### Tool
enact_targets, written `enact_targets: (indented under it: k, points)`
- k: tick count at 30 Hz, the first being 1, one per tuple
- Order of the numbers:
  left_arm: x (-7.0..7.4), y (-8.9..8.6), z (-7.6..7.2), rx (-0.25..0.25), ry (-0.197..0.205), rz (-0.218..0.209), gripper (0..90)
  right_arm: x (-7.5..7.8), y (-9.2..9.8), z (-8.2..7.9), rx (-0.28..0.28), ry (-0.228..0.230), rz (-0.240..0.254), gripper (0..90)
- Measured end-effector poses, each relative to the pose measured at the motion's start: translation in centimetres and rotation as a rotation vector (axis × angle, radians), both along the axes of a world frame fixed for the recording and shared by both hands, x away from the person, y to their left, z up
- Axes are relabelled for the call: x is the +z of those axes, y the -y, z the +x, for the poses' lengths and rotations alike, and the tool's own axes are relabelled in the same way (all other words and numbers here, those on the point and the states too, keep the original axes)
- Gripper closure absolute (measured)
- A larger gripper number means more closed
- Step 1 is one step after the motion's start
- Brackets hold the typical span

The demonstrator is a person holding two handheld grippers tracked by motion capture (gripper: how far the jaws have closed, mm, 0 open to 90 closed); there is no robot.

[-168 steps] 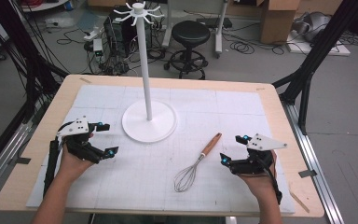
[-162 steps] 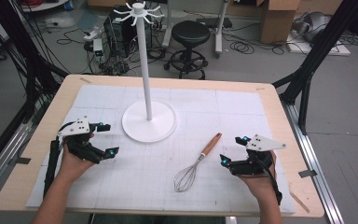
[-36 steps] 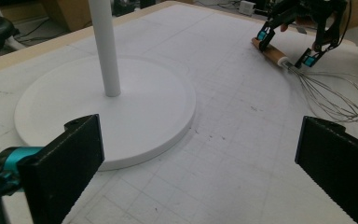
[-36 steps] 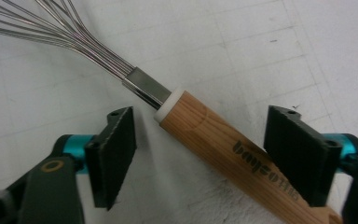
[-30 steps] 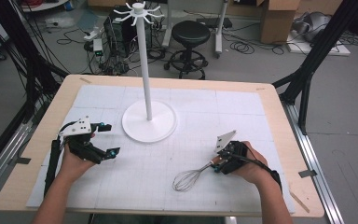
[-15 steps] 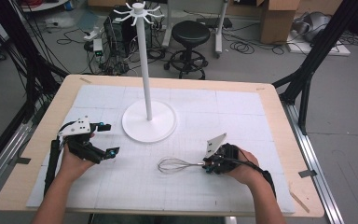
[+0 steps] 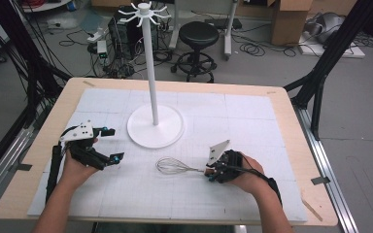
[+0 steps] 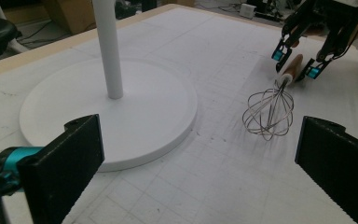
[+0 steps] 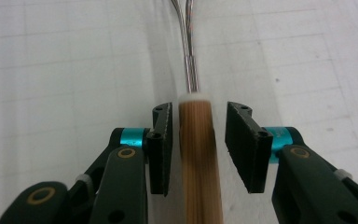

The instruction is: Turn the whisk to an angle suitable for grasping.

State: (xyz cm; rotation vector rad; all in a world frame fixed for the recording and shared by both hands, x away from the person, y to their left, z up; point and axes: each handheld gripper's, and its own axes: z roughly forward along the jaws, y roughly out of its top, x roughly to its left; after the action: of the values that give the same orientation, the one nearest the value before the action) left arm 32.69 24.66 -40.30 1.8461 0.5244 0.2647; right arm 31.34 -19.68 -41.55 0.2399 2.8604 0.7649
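The whisk (image 7: 175, 166) lies flat on the table (image 7: 252, 111), in front of the white stand (image 7: 154, 121), its wooden handle (image 9: 199, 154) between the jaws of the right tongs (image 9: 199, 144). Those jaws have just been opening; a gap shows at the right pad. The right hand (image 7: 245, 170) lies low, pointing left. The left tongs (image 7: 112, 144) rest apart, empty, well away.
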Motion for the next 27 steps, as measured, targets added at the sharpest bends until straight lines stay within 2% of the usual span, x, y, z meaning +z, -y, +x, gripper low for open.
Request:
enact_targets:
  k: [2,4,6,9,11,15,24,26,27]
  points:
    - [0.0,0.0,0.0,0.001,0.0,-0.001,1.7,0.2,1.5,-0.6,-0.036,0.007,0.019,59.7]
    - [0.0,0.0,0.0,0.001,0.0,-0.001,1.7,0.3,2.0,-0.8,-0.042,0.015,0.021,60.0]
    - [0.0,0.0,0.0,-0.002,0.0,0.003,1.7,0.1,3.1,-1.2,-0.064,0.008,0.036,60.2]
    - [0.0,0.0,0.0,0.001,0.001,0.003,1.7,-0.5,4.1,-1.3,-0.089,-0.003,0.031,60.6]
    - [0.0,0.0,0.0,0.003,0.001,0.001,1.7,-0.8,4.3,-1.3,-0.098,-0.011,0.035,65.4]
    - [0.1,-0.2,0.0,0.008,0.005,-0.001,1.7,-0.8,3.7,-1.1,-0.062,-0.004,0.037,71.7]
    - [0.2,-0.3,0.0,0.008,0.011,-0.013,1.7,-0.7,0.3,-0.3,0.006,0.011,0.029,72.0]
    - [0.4,-0.4,-0.1,0.009,0.012,-0.003,1.7,-0.8,-1.0,0.1,0.036,0.013,0.035,72.0]
    - [0.5,-0.4,-0.1,0.009,0.013,-0.003,1.7,-0.8,-1.0,0.1,0.036,0.013,0.035,72.0]
